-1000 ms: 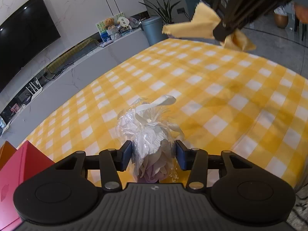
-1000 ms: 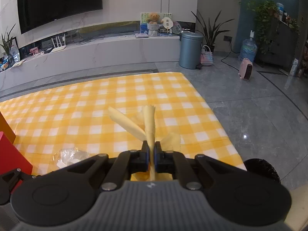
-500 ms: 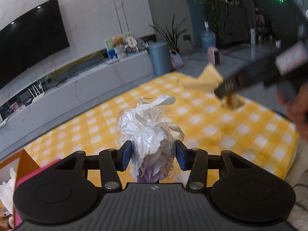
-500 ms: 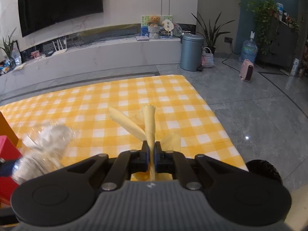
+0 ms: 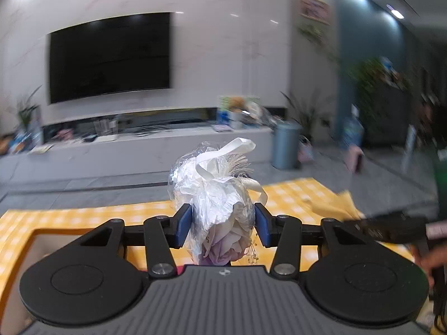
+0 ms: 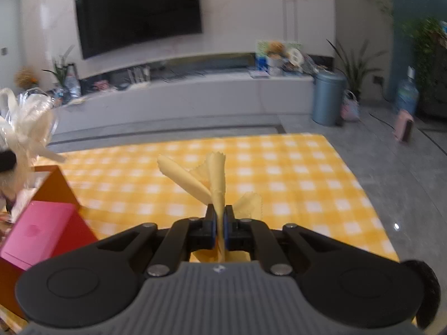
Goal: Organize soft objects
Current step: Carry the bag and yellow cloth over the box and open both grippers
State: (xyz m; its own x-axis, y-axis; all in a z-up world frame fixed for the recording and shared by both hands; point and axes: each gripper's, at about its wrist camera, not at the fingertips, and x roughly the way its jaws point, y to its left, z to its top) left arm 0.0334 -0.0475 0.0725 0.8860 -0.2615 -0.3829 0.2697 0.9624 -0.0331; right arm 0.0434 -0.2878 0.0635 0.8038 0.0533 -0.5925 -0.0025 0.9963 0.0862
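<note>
My left gripper point(image 5: 223, 224) is shut on a clear plastic bag of pale soft stuff point(image 5: 216, 195) tied with a white ribbon, held up in the air above the yellow checked tablecloth point(image 5: 290, 195). An orange box point(image 5: 22, 240) shows below it at the lower left. In the right wrist view my right gripper point(image 6: 220, 227) is shut on a yellow cloth with zigzag edges point(image 6: 216, 178), whose flaps stick up past the pads. The same bag point(image 6: 25, 128) hangs at the far left there, over the orange box point(image 6: 53, 187). The yellow cloth point(image 5: 335, 206) also appears at the right of the left wrist view.
A pink-lidded red box point(image 6: 42, 231) stands beside the orange one at the table's left. A hand point(image 5: 430, 259) holds the other gripper at the right edge. Beyond the table lie grey floor, a blue-grey bin point(image 6: 328, 97) and a TV wall.
The left gripper has risen and swung left with the bag, now over the orange box. The right gripper lifted slightly with the yellow cloth still pinched.
</note>
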